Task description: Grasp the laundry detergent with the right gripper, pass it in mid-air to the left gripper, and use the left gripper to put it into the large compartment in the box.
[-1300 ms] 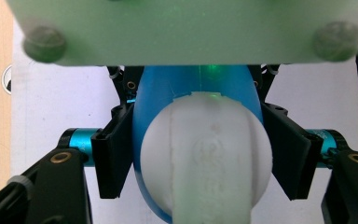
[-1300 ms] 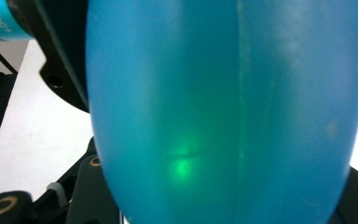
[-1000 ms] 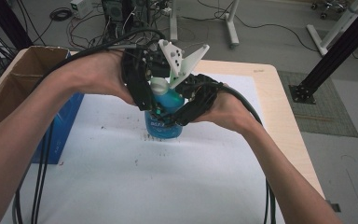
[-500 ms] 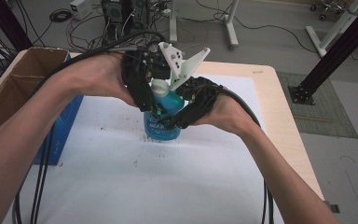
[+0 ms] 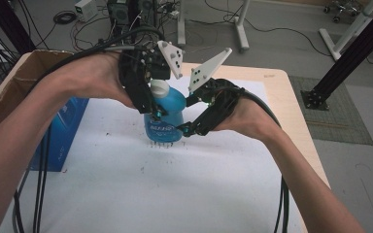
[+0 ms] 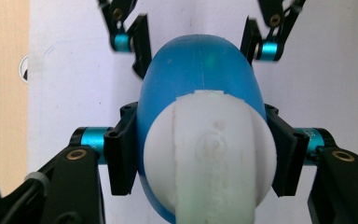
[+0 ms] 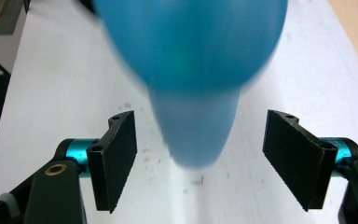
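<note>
The blue bottle (image 5: 164, 114) stood upright near the middle of the white table sheet (image 5: 175, 194), toward the far side, its white cap (image 5: 159, 88) on top. The left gripper (image 5: 148, 109) was clamped on the bottle's upper body just below the cap, pads pressed to both sides in the left gripper view (image 6: 121, 154). The right gripper (image 5: 187, 127) had just been opening; its pads (image 7: 116, 158) stood apart on either side of the bottle without touching it. With one grip left, high on a rounded, probably slick shoulder, the bottle could likely slip or swing and tip if lifted quickly, and the right jaws might knock it while backing off. Counted: one bottle, one cap, two grippers, one cardboard box (image 5: 14, 80) at the left edge, and one blue carton (image 5: 60, 131) beside it.
</note>
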Tool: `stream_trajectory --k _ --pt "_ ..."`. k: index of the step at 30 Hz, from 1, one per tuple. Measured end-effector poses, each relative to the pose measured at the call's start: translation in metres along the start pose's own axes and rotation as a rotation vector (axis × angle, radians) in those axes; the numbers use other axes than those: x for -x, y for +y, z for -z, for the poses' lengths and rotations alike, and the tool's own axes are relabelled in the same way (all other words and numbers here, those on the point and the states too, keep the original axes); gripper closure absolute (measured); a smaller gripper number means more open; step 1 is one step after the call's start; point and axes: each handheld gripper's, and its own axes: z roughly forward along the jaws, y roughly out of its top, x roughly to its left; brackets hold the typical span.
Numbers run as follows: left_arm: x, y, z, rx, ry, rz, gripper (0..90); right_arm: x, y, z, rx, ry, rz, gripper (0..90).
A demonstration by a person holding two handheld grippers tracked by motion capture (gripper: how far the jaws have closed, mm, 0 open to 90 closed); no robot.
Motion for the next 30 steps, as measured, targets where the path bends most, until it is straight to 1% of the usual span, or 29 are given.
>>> stream_trajectory --k 1,4,7,9,11,13,15,16,19,20,22,27,28,29,30 --pt "0.001 -0.001 0.002 0.002 0.003 0.012 38.3 -0.001 -0.001 0.002 -0.009 -0.006 -0.008 22.8" --pt "0.001 -0.005 0.009 -0.010 0.010 0.042 38.3 -0.003 -0.007 0.008 -0.026 -0.023 -0.017 22.5" --pt "0.001 -0.010 0.019 -0.040 0.027 0.081 38.3 -0.004 -0.011 0.014 -0.039 -0.038 -0.037 22.4" --pt "0.001 -0.012 0.027 -0.055 0.042 0.090 38.3 -0.006 -0.012 0.019 -0.053 -0.051 -0.035 22.4" --pt "0.002 -0.015 0.037 -0.062 0.052 0.117 38.3 -0.008 -0.014 0.023 -0.063 -0.062 -0.037 22.3" --pt "0.001 -0.019 0.047 -0.072 0.056 0.137 38.3 -0.010 -0.016 0.027 -0.076 -0.073 -0.040 21.7" --pt "0.002 -0.024 0.058 -0.075 0.062 0.164 38.3 -0.011 -0.019 0.032 -0.090 -0.080 -0.057 21.7" --pt "0.002 -0.026 0.063 -0.085 0.067 0.168 38.3 -0.011 -0.020 0.034 -0.092 -0.084 -0.059 21.7" --pt "0.003 -0.033 0.080 -0.105 0.083 0.205 38.2 -0.012 -0.025 0.040 -0.105 -0.097 -0.071 19.2" --pt "0.003 -0.036 0.086 -0.104 0.088 0.225 38.3 -0.012 -0.027 0.042 -0.114 -0.102 -0.081 19.2" --pt "0.003 -0.041 0.098 -0.104 0.107 0.250 38.3 -0.014 -0.030 0.046 -0.134 -0.120 -0.086 19.2" --pt "0.003 -0.056 0.131 -0.117 0.145 0.320 38.3 -0.016 -0.037 0.056 -0.163 -0.153 -0.094 19.1" --pt "0.002 -0.060 0.138 -0.116 0.153 0.334 38.3 -0.016 -0.038 0.059 -0.166 -0.159 -0.096 18.6" --pt "0.002 -0.064 0.145 -0.115 0.159 0.348 38.3 -0.016 -0.040 0.061 -0.168 -0.170 -0.101 13.0" --pt "0.002 -0.068 0.151 -0.116 0.166 0.366 38.3 -0.017 -0.041 0.063 -0.174 -0.183 -0.105 12.8"
